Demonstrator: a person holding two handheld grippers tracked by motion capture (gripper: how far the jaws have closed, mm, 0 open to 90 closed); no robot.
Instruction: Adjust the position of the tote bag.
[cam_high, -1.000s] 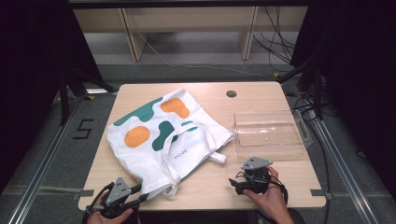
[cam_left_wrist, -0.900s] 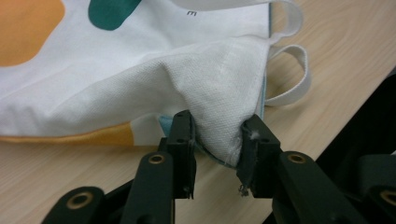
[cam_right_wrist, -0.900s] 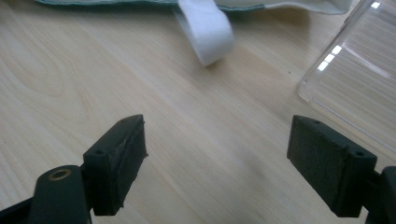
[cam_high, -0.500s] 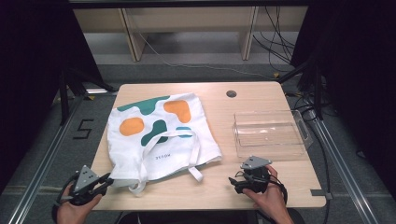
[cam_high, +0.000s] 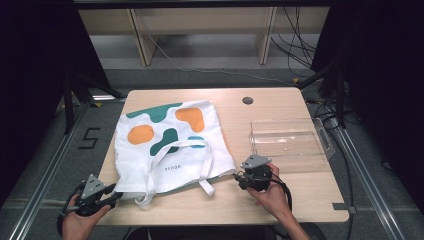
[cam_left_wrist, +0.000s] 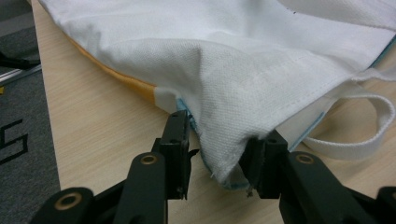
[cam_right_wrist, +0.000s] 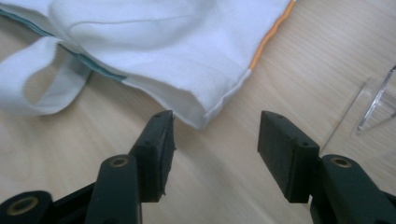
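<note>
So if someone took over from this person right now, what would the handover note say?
Left gripper: jaws have just been opening, with the near-left corner of the white tote bag between them; a firm grip is unclear.
Right gripper: jaws open, just been closing, aimed at the bag's near-right corner, nothing held.
Bag lies spread on the table; clear tray to its right.
Left to do: grasp both corners.
</note>
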